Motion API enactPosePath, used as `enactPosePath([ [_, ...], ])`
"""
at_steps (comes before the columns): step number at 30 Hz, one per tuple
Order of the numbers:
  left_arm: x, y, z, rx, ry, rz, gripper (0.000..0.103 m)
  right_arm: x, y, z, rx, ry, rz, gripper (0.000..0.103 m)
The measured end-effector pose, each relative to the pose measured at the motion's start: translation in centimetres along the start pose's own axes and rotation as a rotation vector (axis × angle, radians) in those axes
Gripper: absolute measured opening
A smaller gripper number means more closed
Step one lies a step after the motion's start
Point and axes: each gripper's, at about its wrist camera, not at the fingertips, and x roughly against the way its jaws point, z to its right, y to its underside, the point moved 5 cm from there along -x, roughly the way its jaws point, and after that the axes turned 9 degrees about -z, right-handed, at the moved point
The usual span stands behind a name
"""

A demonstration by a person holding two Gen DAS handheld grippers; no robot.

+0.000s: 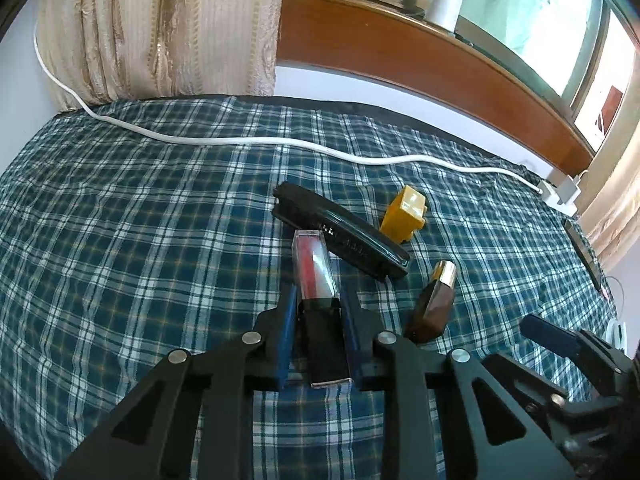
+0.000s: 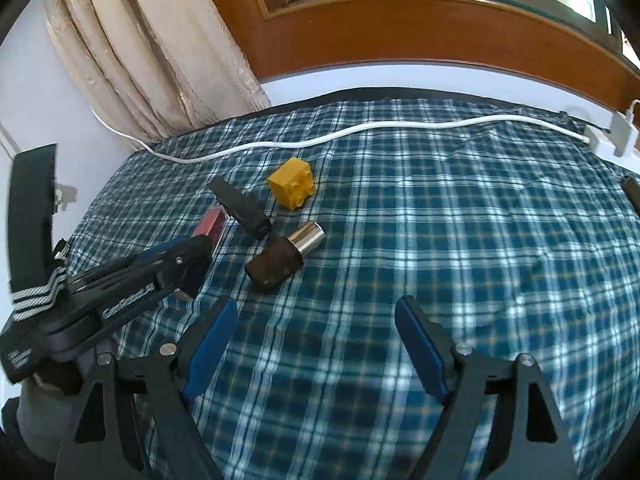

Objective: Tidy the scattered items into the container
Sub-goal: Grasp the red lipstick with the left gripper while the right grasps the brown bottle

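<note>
The left gripper (image 1: 318,308) is clamped on the black cap of the clear square lip-gloss tube with red fill (image 1: 314,268), which lies against the near side of the long black glossy case (image 1: 344,236). The right gripper (image 2: 316,344) hangs open and empty, nearer than the case, by the brown bottle with a silver cap (image 2: 286,254). No container shows. Lift straight up, keeping the tube level, so it clears the case without nudging it.
</note>
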Motion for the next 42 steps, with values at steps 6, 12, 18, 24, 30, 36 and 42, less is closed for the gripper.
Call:
enactPosePath([
  [6, 3.3, 0.7, -2.6, 0.031, -0.001, 0.02, 0.024, -1.5, -1.2, -0.7, 0.01, -0.014, -0.016, 0.084],
  [12, 4.7, 1.0, -3.7, 0.051, -0.008, 0.037, 0.024, -3.4, -2.3, -1.3, 0.017, 0.002, -0.039, 0.08],
  [18, 4.5, 1.0, -2.9, 0.052, -0.007, 0.039, 0.024, -4.2, -3.0, -1.6, 0.036, 0.048, -0.032, 0.071],
  [24, 4.2, 0.8, -2.0, 0.043, -0.001, 0.05, 0.024, -4.4, -3.1, -1.5, 0.066, 0.134, -0.022, 0.048],
  [30, 4.3, 1.0, -1.7, 0.032, -0.001, 0.049, 0.024, -3.3, -2.2, -1.0, 0.04, 0.129, -0.029, 0.025],
  [36, 4.3, 1.0, -1.7, 0.036, 0.006, 0.045, 0.024, -2.0, -0.8, -0.7, 0.013, 0.106, -0.03, 0.024],
  [42, 4.2, 1.0, -1.7, 0.028, 0.002, 0.037, 0.024, -1.3, 0.1, -0.3, 0.006, 0.104, -0.023, 0.024],
])
